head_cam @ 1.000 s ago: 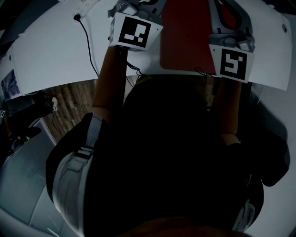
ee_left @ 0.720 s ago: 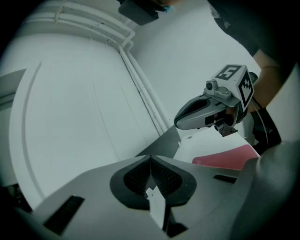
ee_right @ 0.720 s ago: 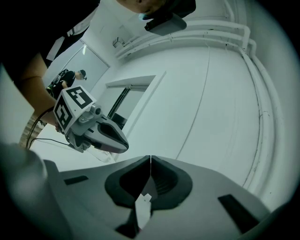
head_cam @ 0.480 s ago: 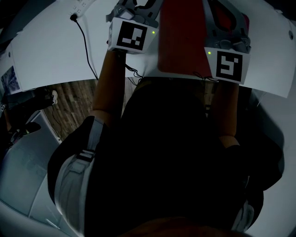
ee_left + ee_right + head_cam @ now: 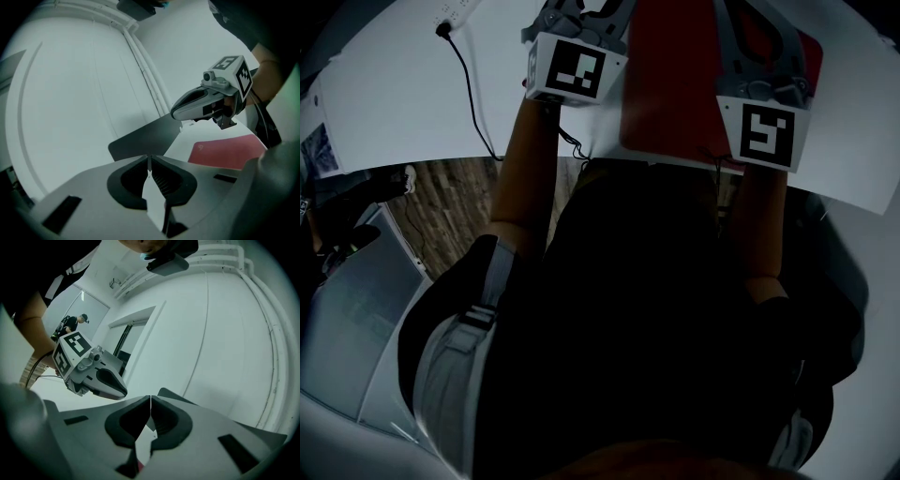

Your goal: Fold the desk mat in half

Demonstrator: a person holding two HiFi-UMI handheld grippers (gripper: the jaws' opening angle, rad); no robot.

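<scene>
Tabletop [image 5: 403, 103]: white, open at 9 o'clock of the red desk mat [image 5: 675, 84], bar a black cable [image 5: 473, 75]. Mat lies flat at 3 o'clock of the left gripper [image 5: 149, 164]. Right gripper [image 5: 150, 401] view shows only a red sliver at 6 o'clock. Both jaws pressed together, empty. Head view hides the jaw tips.

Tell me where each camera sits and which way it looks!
Head view: on the person's head, looking steeply down at the red desk mat on the white table; torso and forearms show.
Left gripper view: on the left gripper, looking along its shut jaws toward a white wall; the right gripper shows.
Right gripper view: on the right gripper, looking along its shut jaws at the wall; the left gripper shows.
Shared: head and left gripper views see the desk mat.
</scene>
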